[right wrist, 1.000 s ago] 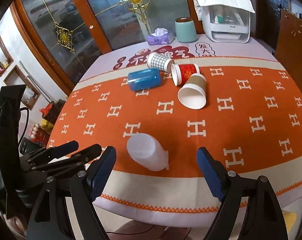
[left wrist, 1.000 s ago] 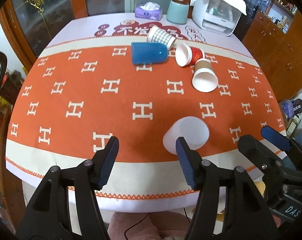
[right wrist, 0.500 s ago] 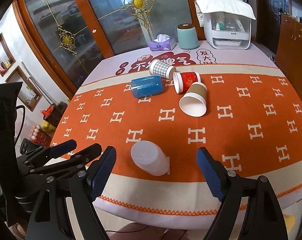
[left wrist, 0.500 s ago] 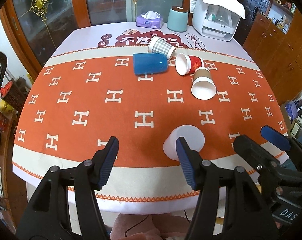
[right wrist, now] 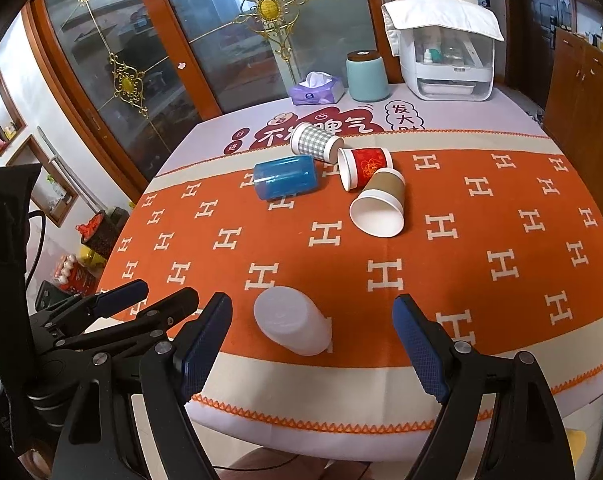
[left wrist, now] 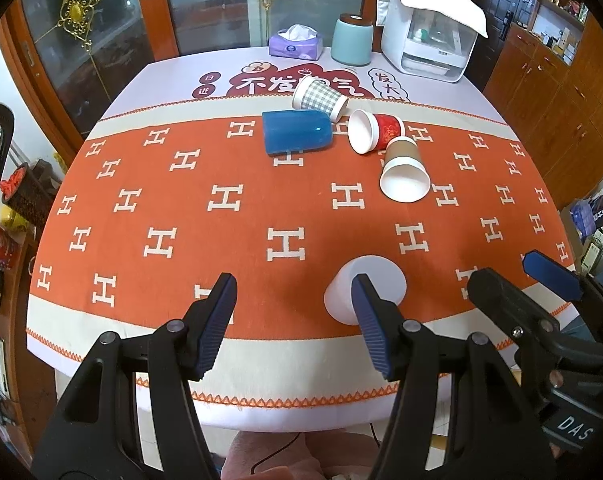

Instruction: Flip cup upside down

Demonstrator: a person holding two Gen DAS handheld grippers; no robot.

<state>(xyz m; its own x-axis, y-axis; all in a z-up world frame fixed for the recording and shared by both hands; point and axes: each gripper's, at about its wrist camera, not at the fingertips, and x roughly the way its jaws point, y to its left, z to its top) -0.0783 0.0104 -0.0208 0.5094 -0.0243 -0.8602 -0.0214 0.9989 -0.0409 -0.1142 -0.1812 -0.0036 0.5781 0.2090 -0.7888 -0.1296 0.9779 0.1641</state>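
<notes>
A translucent white plastic cup (left wrist: 375, 284) (right wrist: 291, 326) lies on its side near the table's front edge. Farther back lie a blue cup (left wrist: 297, 132) (right wrist: 285, 178), a checked paper cup (left wrist: 319, 94) (right wrist: 315, 142), a red paper cup (left wrist: 375, 130) (right wrist: 363, 168) and a brown paper cup (left wrist: 403, 170) (right wrist: 379, 206), all on their sides. My left gripper (left wrist: 293, 320) is open and empty, in front of the table edge, left of the white cup. My right gripper (right wrist: 313, 344) is open and empty, its jaws either side of the white cup, short of it.
The table wears an orange cloth (left wrist: 181, 208) with white H marks. At the back stand a tissue box (left wrist: 295, 42), a teal canister (left wrist: 351, 38) and a white appliance (left wrist: 429, 46). Glass doors stand behind, wooden cabinets (left wrist: 549, 92) to the right.
Both grippers have drawn back and risen a little from the table; more of the table's far end shows. The cups have not moved. Both stay open.
</notes>
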